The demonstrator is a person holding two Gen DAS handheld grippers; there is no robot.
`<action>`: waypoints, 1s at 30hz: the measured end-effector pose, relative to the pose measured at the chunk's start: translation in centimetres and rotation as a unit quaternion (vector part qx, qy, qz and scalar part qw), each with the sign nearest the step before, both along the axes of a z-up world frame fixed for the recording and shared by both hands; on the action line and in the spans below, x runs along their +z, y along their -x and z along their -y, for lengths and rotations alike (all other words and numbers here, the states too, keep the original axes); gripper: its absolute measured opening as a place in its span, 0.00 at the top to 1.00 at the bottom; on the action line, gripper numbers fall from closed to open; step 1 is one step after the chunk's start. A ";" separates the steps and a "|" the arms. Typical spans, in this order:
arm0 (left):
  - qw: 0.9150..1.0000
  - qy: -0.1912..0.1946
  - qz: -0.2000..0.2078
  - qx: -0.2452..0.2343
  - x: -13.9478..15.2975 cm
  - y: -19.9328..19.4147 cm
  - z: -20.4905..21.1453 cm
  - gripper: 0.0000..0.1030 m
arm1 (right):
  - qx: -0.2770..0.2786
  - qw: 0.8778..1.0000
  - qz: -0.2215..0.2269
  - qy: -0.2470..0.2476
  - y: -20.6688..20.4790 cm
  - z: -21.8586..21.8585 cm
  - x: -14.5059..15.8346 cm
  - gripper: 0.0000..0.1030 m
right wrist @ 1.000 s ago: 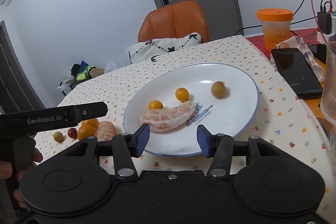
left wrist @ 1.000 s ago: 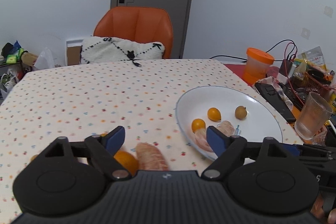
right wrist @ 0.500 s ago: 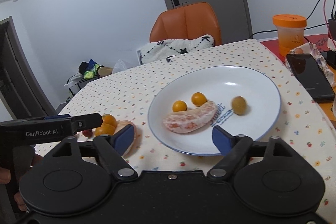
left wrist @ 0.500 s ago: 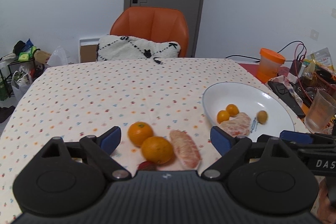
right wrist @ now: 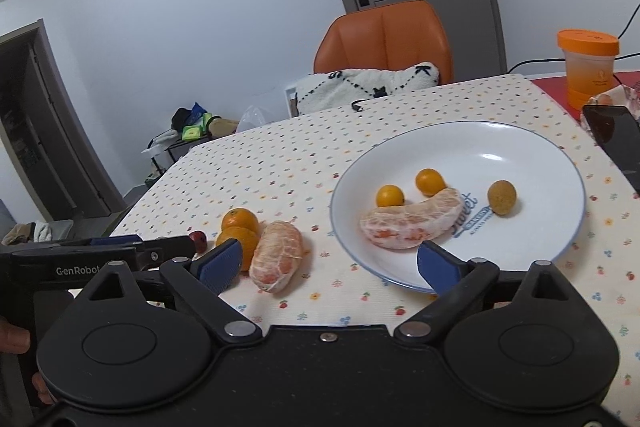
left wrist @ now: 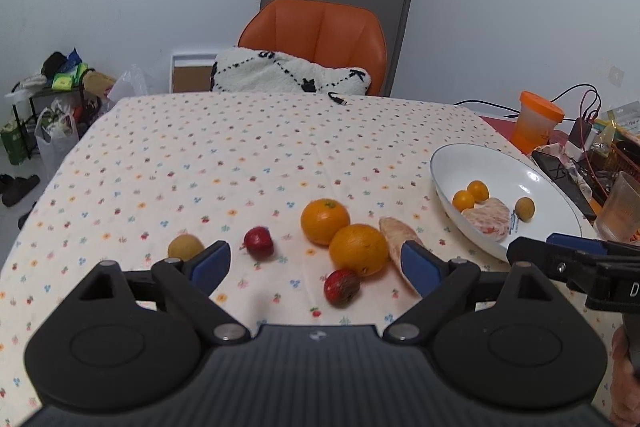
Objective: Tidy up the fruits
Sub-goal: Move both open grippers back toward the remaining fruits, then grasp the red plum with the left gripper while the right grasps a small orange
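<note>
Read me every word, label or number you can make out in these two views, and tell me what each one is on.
"GenRobot": white lettering on the side of the left gripper, seen in the right wrist view.
"Sweet": blue script printed on the white plate; the smaller line beneath it is too small to read.
"D": a lone white letter, cut off at the frame edge, on the right gripper.
The logo on the orange cup is too small to read.

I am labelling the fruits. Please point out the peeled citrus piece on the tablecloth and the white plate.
peeled citrus piece (right wrist: 278, 255), right wrist view, middle of its pith-covered side.
white plate (right wrist: 532, 147), right wrist view, bare inner surface.
</note>
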State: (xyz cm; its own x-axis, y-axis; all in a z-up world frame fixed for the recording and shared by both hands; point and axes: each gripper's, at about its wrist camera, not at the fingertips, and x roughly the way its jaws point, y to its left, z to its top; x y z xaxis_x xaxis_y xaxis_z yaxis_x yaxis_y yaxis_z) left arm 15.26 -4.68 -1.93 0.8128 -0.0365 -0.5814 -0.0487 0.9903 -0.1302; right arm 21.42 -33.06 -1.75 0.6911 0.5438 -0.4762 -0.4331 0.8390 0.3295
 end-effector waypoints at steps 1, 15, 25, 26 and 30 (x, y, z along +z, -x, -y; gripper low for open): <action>1.000 0.003 -0.002 0.001 -0.1 0.0 -0.2 0.12 | 0.002 1.000 0.000 0.000 0.0 -0.1 0.0 0.08; 0.999 0.044 -0.014 -0.003 -2.3 0.3 -1.2 0.14 | 0.030 0.999 -0.002 0.011 0.1 -2.1 0.1 0.16; 0.997 0.066 -0.019 -0.021 -3.2 -0.9 -1.1 0.41 | 0.051 0.998 -0.016 0.012 -0.4 -3.5 0.0 0.33; 0.997 0.068 -0.021 -0.023 -3.4 -1.1 -1.1 0.42 | 0.053 0.998 -0.018 0.013 -0.4 -3.7 -0.1 0.34; 0.997 0.067 -0.020 -0.033 -3.9 -1.7 -0.7 0.49 | 0.060 0.998 -0.024 0.017 -0.8 -4.3 -0.2 0.38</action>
